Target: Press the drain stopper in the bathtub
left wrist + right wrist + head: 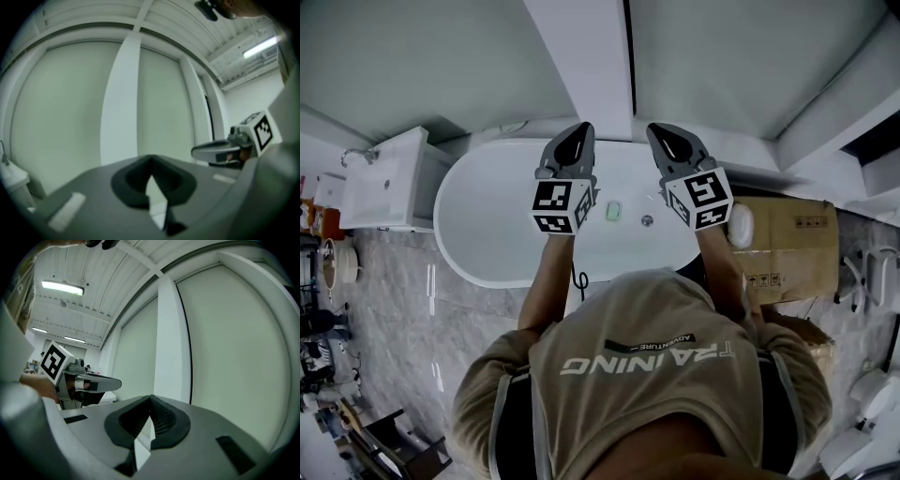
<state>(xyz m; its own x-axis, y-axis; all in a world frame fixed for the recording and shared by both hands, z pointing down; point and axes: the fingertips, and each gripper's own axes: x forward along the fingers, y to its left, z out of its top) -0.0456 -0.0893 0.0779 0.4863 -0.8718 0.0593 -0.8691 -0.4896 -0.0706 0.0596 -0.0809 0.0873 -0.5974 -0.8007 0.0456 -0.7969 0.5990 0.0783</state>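
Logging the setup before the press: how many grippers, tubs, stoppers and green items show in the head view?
Grippers: 2, the left gripper and the right gripper
Bathtub: 1
Drain stopper: 1
Green item: 1
Total: 5

The stopper is too small to tell whether it sits raised or pressed, and the green thing beside it is too small to name. The left gripper and right gripper cover parts of the far rim of the tub, and the person's hood covers its near rim. Clutter is cut off at the left edge.
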